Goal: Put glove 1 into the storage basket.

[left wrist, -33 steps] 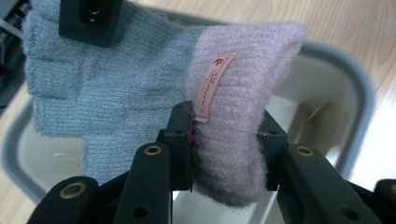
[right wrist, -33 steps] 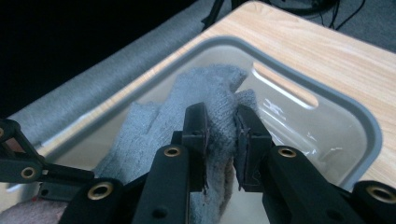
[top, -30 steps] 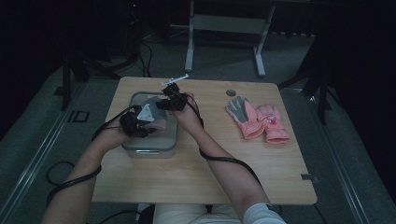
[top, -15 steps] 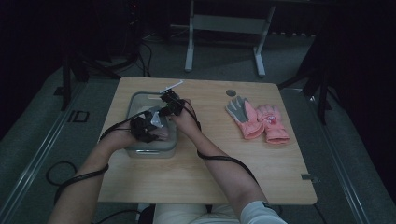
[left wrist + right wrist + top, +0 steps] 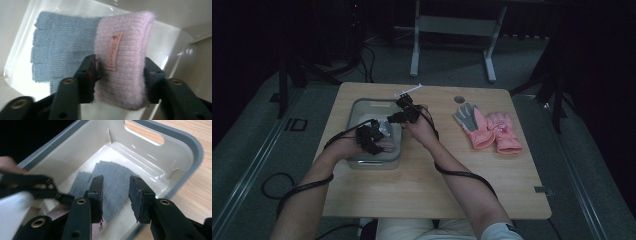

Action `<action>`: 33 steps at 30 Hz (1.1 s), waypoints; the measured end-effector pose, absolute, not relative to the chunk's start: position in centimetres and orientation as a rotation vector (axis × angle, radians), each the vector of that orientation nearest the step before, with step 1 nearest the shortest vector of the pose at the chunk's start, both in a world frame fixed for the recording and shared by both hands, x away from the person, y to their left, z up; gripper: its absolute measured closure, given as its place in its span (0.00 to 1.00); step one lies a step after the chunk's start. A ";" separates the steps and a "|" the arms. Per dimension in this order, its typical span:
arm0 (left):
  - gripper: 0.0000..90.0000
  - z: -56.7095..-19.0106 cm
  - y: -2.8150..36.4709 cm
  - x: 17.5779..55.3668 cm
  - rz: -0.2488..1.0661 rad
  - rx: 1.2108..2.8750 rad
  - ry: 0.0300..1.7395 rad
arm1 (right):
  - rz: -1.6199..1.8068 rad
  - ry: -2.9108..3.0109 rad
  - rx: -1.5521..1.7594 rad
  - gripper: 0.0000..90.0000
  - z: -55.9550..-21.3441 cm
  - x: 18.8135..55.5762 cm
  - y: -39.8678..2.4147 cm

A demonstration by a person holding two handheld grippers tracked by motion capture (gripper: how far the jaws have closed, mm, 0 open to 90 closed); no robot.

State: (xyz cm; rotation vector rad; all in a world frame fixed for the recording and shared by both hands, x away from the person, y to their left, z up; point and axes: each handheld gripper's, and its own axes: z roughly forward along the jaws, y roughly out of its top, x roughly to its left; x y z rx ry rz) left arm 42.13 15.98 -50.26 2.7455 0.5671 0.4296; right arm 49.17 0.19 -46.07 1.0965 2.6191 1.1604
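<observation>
Knit glove's (image 5: 87, 55) thumb behind left gripper's fingers (image 5: 87, 72); its cuff's lower edge blurred.

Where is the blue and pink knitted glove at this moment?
The knitted glove lies on the bottom of the grey tub at the table's left side; in the left gripper view its pink cuff sits between the left gripper jaws.

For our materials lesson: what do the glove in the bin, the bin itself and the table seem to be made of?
The glove looks knitted, probably wool or acrylic: ribbed stitches, a fuzzy pink cuff and a grey-blue hand. The bin appears to be moulded plastic, with glossy cream walls and a grey rim. The table shows pale wood grain, possibly laminate.
</observation>
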 end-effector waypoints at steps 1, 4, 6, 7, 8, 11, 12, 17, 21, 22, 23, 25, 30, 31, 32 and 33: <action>0.49 -50.2 16.0 42.1 0.439 2.738 0.581 | 1.165 2.617 1.091 0.71 -45.9 48.9 -0.2; 0.38 -49.2 16.4 41.9 0.458 2.691 0.610 | 1.195 2.616 1.065 0.70 -45.2 48.2 -1.2; 0.33 -48.1 16.9 41.8 0.458 2.642 0.646 | 1.201 2.613 1.043 0.70 -44.8 47.6 -2.0; 0.32 -47.6 17.2 41.6 0.455 2.608 0.662 | 1.210 2.609 1.034 0.70 -44.5 47.4 -2.4; 0.31 -47.1 17.3 41.5 0.458 2.589 0.673 | 1.218 2.606 1.024 0.70 -44.3 47.1 -2.8; 0.25 -46.0 17.3 40.9 0.439 2.541 0.679 | 1.237 2.589 0.997 0.69 -43.5 46.3 -3.9; 0.20 -45.7 17.2 40.7 0.428 2.524 0.679 | 1.244 2.588 0.986 0.69 -43.2 46.1 -4.3; 0.13 -44.9 15.7 39.8 0.400 2.451 0.673 | 1.227 2.571 0.966 0.68 -42.2 45.3 -6.1; 0.07 -44.4 14.1 39.3 0.372 2.426 0.651 | 1.228 2.548 0.948 0.66 -42.0 45.0 -7.4; 0.06 -44.4 13.7 39.2 0.370 2.421 0.647 | 1.230 2.543 0.949 0.66 -42.0 44.9 -7.8; 0.04 -44.3 13.3 39.1 0.361 2.416 0.633 | 1.229 2.541 0.956 0.65 -42.1 44.8 -8.2; 0.02 -44.3 12.5 39.1 0.358 2.403 0.633 | 1.219 2.531 0.958 0.65 -42.2 44.8 -9.0; 0.02 -44.2 10.6 38.5 0.356 2.382 0.594 | 1.220 2.519 0.918 0.67 -42.8 44.7 -11.4; 0.02 -44.3 10.2 38.4 0.351 2.379 0.588 | 1.214 2.509 0.912 0.67 -43.0 44.7 -11.9; 0.02 -44.3 9.9 38.3 0.340 2.372 0.576 | 1.204 2.500 0.903 0.67 -43.2 44.7 -12.4; 0.02 -44.3 9.9 38.3 0.340 2.372 0.576 | 1.204 2.500 0.903 0.67 -43.2 44.7 -12.4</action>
